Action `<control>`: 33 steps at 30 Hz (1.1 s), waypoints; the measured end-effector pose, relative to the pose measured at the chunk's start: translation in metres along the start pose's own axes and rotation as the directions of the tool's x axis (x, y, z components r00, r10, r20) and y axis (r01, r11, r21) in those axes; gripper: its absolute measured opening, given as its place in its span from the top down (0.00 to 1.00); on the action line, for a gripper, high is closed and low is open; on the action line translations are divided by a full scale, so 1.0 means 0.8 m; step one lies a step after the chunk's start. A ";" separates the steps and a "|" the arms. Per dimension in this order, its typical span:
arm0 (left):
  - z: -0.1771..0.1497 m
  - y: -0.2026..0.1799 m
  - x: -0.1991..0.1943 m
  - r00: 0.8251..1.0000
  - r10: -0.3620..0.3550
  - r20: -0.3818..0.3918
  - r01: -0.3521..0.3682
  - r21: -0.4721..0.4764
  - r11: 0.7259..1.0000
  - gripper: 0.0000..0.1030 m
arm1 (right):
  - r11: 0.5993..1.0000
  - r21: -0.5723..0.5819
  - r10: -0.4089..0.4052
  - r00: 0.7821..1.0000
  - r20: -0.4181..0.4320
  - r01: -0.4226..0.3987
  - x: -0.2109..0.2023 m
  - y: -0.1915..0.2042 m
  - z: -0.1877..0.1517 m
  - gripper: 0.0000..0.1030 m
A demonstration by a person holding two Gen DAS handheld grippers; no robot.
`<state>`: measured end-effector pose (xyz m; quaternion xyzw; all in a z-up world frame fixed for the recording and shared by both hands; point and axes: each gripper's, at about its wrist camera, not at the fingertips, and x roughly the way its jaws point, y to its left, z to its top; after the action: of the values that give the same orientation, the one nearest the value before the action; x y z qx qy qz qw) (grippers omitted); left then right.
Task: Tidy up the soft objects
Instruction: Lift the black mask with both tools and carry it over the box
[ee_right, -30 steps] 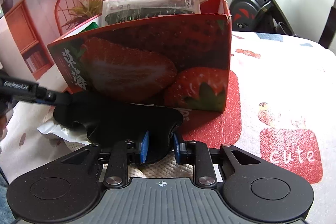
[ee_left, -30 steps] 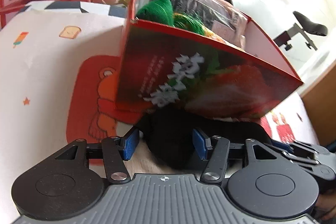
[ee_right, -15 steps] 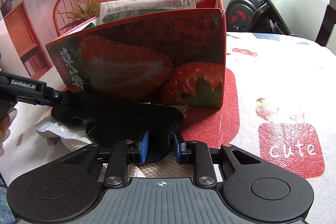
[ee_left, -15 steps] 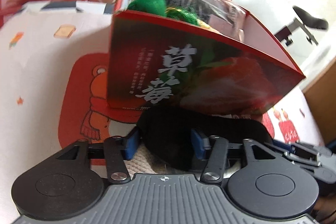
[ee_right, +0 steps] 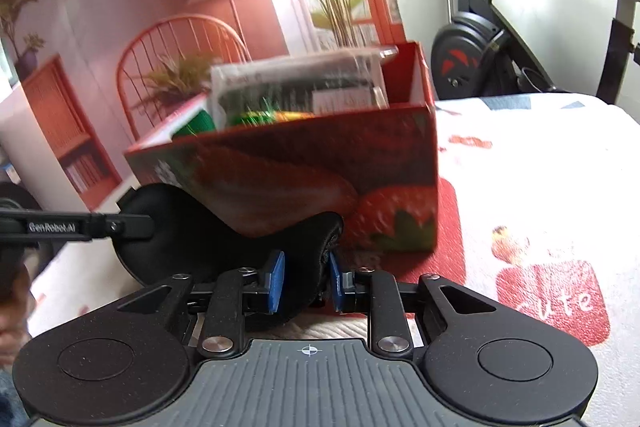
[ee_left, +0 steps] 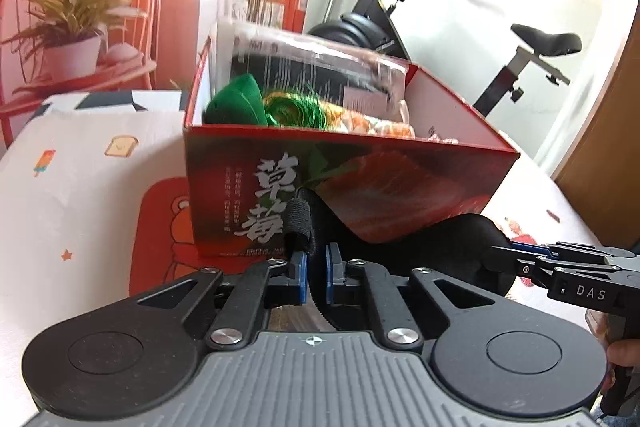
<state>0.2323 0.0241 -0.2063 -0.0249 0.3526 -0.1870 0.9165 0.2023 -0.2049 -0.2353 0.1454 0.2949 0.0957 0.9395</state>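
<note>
A black padded eye mask [ee_left: 440, 243] with an elastic strap hangs stretched between both grippers, just in front of the red strawberry box [ee_left: 360, 179]. My left gripper [ee_left: 316, 273] is shut on the mask's strap end, which bunches up above the blue pads. My right gripper [ee_right: 306, 281] is shut on the other end of the mask [ee_right: 200, 231]. Each gripper shows in the other's view, the right gripper [ee_left: 500, 253] at the right and the left gripper [ee_right: 148, 225] at the left. The box [ee_right: 300, 163] holds a green soft item [ee_left: 236, 105] and a plastic packet [ee_left: 312, 67].
The box stands on a white printed tablecloth [ee_left: 80, 179] with red patches. Behind the table are an exercise bike [ee_left: 400, 23] and a red chair with a potted plant [ee_left: 72, 27]. A wooden panel [ee_left: 608, 155] stands at the right. A hand [ee_right: 12, 311] shows at the left edge.
My left jaws have closed onto the mask's end. Both grippers have risen and lifted the mask off the cloth, so the box's inside now shows.
</note>
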 end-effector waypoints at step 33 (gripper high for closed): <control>0.037 0.010 -0.096 0.978 0.024 0.208 -0.001 -0.111 0.994 0.91 | 0.992 -0.096 0.092 0.983 0.159 -0.077 -0.054 0.054 0.079 0.80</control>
<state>0.2018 0.0566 -0.1369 -0.0929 0.2645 -0.1578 0.9469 0.2005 -0.1891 -0.1487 0.1229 0.2060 0.1366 0.9611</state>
